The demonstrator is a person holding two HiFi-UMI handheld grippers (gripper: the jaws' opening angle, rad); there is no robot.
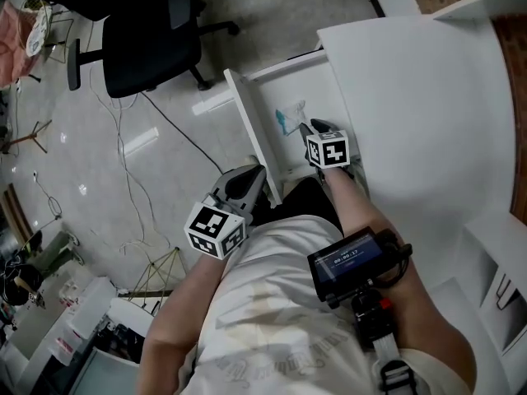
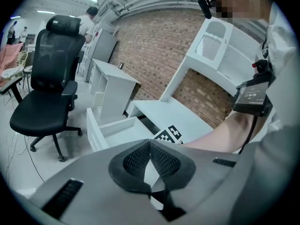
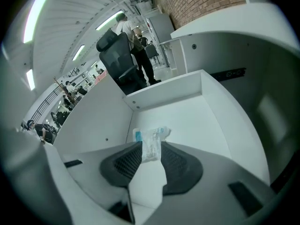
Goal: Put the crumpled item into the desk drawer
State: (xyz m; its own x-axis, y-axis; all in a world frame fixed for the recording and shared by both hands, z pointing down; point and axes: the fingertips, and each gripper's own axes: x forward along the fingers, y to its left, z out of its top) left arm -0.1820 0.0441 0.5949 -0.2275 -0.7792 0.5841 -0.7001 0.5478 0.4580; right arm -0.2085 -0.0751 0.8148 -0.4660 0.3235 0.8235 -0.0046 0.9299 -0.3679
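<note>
Crumpled item [image 1: 289,116] [image 3: 151,143] is white with a blue patch and lies on the floor of the open white drawer [image 1: 251,130] [image 3: 164,90], close to the drawer's front panel. Its long axis runs roughly in line with the right gripper's jaws: the narrow end points back at that gripper, the wider end with the blue points away toward the drawer's far wall. Right gripper [image 1: 311,127] [image 3: 151,161] is tilted down into the drawer just on the near side of the item. Its jaws are partway spread, and the item's narrow end shows in the gap at the tips. No pinch can be made out, and whether a pad brushes it can't be told. Left gripper [image 1: 247,179] [image 2: 150,144] sits outside the drawer at the near end of the front panel, with jaw tips pressed together and nothing between them. White desk [image 1: 412,97] is on the right, above the drawer. A small screen [image 1: 350,262] is strapped to the right forearm. Black office chair [image 1: 152,39] [image 2: 47,78] stands far left on the pale floor [image 1: 99,163], well apart from the drawer.
</note>
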